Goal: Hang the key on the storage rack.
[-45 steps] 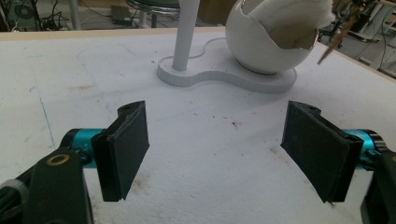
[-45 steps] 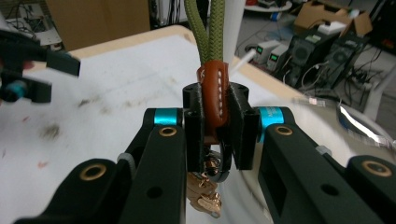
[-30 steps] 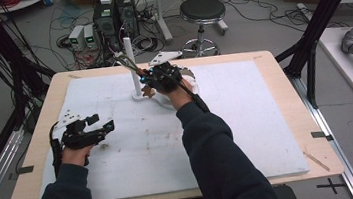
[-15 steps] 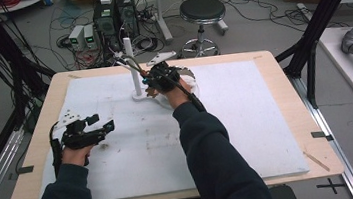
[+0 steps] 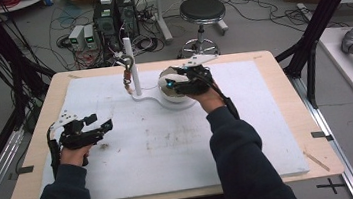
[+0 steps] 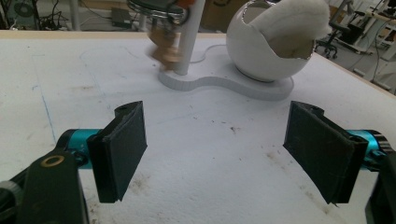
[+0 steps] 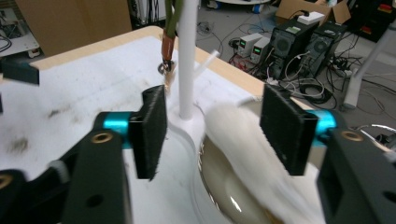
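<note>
Right gripper (image 5: 176, 83) has backed off the white post (image 5: 132, 67) to above the egg-shaped shell (image 7: 243, 154) — fingers open, empty; left gripper (image 5: 98, 128) unmoved, open.

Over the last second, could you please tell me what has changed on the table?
The right tool drew back rightward from the white upright post to hover open over the white egg-shaped bowl. The small brown item hanging on the post is now uncovered; whether it was just let go cannot be told. The left tool stayed open and still, and the stand did not move.
</note>
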The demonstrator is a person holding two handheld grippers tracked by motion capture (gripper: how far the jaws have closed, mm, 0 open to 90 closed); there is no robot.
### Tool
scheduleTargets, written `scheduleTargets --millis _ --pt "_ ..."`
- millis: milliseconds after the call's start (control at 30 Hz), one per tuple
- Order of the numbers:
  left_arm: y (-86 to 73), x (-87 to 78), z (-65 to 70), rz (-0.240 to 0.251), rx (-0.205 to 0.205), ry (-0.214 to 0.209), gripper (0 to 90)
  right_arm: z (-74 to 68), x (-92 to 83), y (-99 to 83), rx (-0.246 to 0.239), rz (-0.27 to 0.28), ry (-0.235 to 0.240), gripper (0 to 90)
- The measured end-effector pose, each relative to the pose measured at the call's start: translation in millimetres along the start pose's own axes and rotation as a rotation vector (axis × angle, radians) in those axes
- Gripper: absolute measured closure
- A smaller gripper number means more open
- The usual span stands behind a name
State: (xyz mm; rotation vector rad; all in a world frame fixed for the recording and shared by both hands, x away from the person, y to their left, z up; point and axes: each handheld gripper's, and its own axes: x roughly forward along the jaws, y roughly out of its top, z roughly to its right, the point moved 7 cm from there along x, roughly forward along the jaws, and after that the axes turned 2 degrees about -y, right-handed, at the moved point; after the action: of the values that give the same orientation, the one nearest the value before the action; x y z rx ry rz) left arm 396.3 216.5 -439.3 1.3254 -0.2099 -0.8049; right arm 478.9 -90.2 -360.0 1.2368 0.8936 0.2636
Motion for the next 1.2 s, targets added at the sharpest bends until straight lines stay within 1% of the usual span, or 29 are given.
scheduleTargets --millis 67,100,167,200,233,267,333,367,433,533,567,633,733,767,867,933,967,1000,1100,1200 --pt "-0.8 1.1 1.1 -0.007 0.006 -0.003 20.7 7.1 -10.8 -11.0 -0.003 -0.043 -0.011 34.5" --pt "-1.2 1.5 1.9 -0.012 0.009 -0.006 20.7 8.7 -15.1 -14.1 -0.009 -0.032 -0.011 33.8" --pt "-0.8 2.3 4.5 -0.005 0.013 -0.022 20.7 12.5 -25.7 -23.9 -0.019 -0.021 -0.015 30.1" --pt "0.2 2.3 5.9 0.006 0.017 -0.03 20.7 14.9 -30.1 -29.7 -0.02 -0.04 -0.022 28.7" --pt "1.7 2.0 7.1 0.021 0.02 -0.034 20.7 17.4 -34.7 -35.2 -0.031 -0.042 -0.034 27.3" --pt "3.1 1.8 8.1 0.034 0.023 -0.035 20.6 19.4 -39.1 -40.8 -0.038 -0.038 -0.042 26.3" --pt "4.9 1.5 9.4 0.043 0.039 -0.028 17.3 24.8 -48.8 -54.8 -0.036 -0.052 -0.062 23.3" --pt "5.0 1.6 9.7 0.045 0.04 -0.027 17.3 27.1 -53.3 -61.0 -0.046 -0.049 -0.071 21.9" --pt "3.7 2.6 9.1 0.032 0.049 -0.02 17.3 31.2 -61.4 -72.3 -0.045 -0.052 -0.09 21.8" --pt "1.1 5.1 9.0 0.01 0.059 -0.005 17.4 37.8 -75.9 -91.4 -0.015 -0.058 -0.115 21.8" --pt "0.7 5.5 9.1 0.005 0.067 0.001 17.4 40.3 -80.9 -97.5 -0.015 -0.059 -0.125 21.6" --pt "0.7 5.8 10.3 0.005 0.071 0.001 17.5 44.2 -90.8 -110.5 0.001 -0.069 -0.149 21.5" --pt "1.4 5.8 11.9 0.011 0.065 0.0 17.5 49.0 -105.3 -131.1 0.042 -0.087 -0.177 21.5" --pt "1.0 6.2 12.3 0.006 0.068 -0.002 17.5 50.0 -108.2 -135.2 0.05 -0.087 -0.184 21.5" --pt "-0.4 8.6 14.6 -0.002 0.073 -0.007 17.6 54.5 -118.8 -151.4 0.065 -0.11 -0.202 21.5" --pt "-0.7 9.7 16.6 -0.004 0.081 -0.013 17.6 58.8 -123.8 -158.0 0.082 -0.11 -0.215 21.4" --pt "-0.8 10.1 17.7 -0.003 0.079 -0.018 17.6 61.3 -126.3 -159.4 0.088 -0.109 -0.224 21.5" --pt "-0.9 10.4 18.2 -0.003 0.085 -0.019 17.6 62.2 -127.6 -159.5 0.096 -0.107 -0.228 21.4" --pt "-1.6 11.0 20.5 -0.002 0.08 -0.03 17.8 64.3 -130.9 -158.0 0.091 -0.094 -0.235 21.4" --pt "-3.0 12.0 21.5 -0.005 0.08 -0.031 17.9 63.2 -131.6 -157.7 0.086 -0.094 -0.234 21.4"
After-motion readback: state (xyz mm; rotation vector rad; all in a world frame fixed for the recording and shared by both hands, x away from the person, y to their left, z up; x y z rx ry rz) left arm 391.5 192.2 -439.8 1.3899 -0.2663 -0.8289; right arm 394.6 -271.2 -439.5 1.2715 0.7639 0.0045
